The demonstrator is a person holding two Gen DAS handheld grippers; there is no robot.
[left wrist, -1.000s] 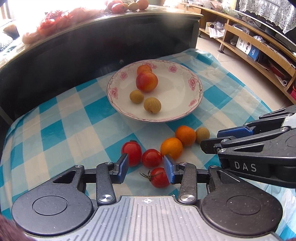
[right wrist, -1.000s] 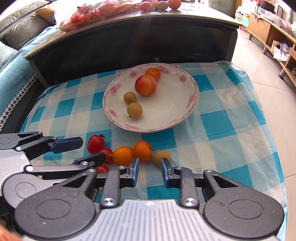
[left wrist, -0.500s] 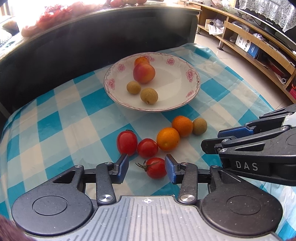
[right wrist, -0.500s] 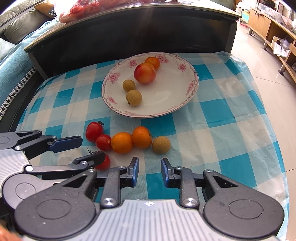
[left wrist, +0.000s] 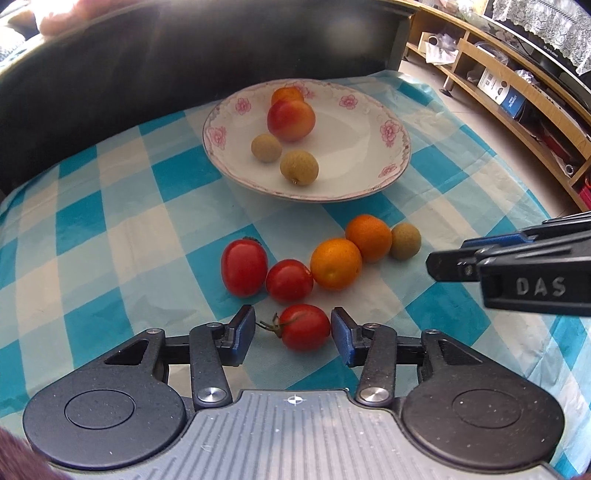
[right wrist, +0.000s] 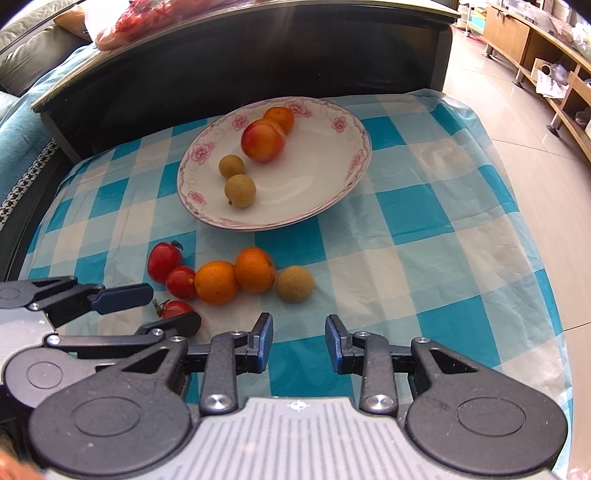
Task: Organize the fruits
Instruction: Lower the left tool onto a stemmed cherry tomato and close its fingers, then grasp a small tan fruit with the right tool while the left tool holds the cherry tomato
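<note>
A white flowered plate [left wrist: 369, 192] [right wrist: 280, 225] holds a red-yellow peach [left wrist: 291, 120], a small orange [left wrist: 286, 95] behind it and two longans [left wrist: 266, 147] [left wrist: 299, 167]. In front of it, on the blue checked cloth [left wrist: 110, 221], lie two tomatoes [left wrist: 243, 266] [left wrist: 289, 280], two oranges [left wrist: 335, 263] [left wrist: 368, 238] and a longan [right wrist: 294, 283]. My left gripper [left wrist: 293, 328] is opening; a stemmed tomato [left wrist: 304, 326] sits between its jaws, with a gap on the left side. My right gripper [right wrist: 299, 338] is also opening, empty, just short of the longan.
A dark low table [right wrist: 258, 55] rises right behind the cloth, with a bag of red fruit [right wrist: 147, 18] on top. Wooden shelving [left wrist: 517, 92] and tiled floor [right wrist: 517, 110] lie to the right, a sofa [right wrist: 22, 66] to the left. The cloth's right edge drops off.
Both pairs of jaws stand wider than before. In the right wrist view the fruit row has slid up, away from the fingertips. The stemmed tomato now sits squarely between the left jaws.
</note>
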